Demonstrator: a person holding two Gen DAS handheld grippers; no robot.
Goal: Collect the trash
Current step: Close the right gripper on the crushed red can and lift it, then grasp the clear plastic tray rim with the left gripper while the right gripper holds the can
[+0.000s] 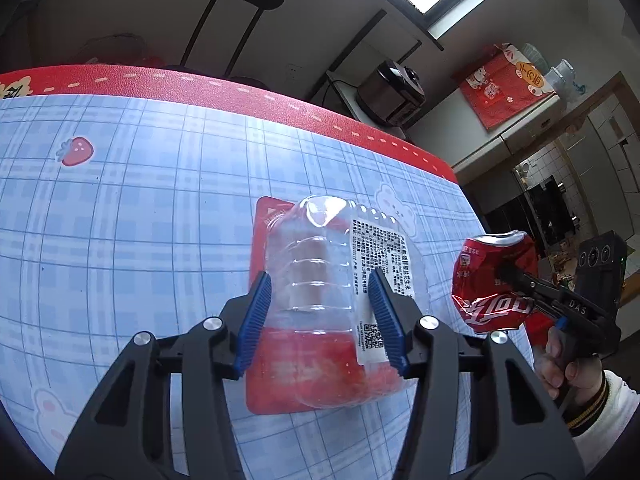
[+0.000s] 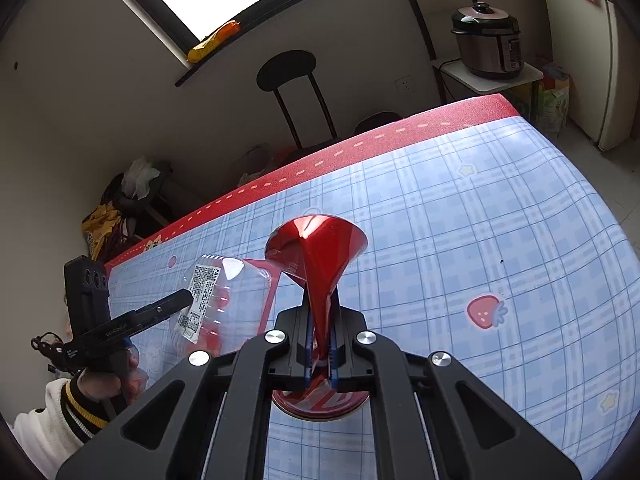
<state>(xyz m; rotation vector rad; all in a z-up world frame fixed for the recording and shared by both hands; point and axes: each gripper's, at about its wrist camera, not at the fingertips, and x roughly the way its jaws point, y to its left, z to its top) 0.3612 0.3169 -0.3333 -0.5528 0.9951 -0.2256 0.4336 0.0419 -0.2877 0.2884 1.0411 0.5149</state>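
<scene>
Left gripper (image 1: 320, 312) fingers (image 1: 256, 320) flank a clear plastic bottle (image 1: 320, 264) lying on a red card (image 1: 276, 396).

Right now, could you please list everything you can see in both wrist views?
Clear plastic bottle: one, transparent with a white label, lying on the red card between the left jaws.
Red card: one, flat on the table under the bottle.
Crushed cola can: one, red, pinched flat in the right jaws.
Table: one, blue plaid cloth with red border.
Chair: one, black, behind the table.
Pressure cooker: one, dark, on a side shelf.
Left gripper: black, blue pads, jaws against the bottle.
Right gripper: black, shut on the can.
</scene>
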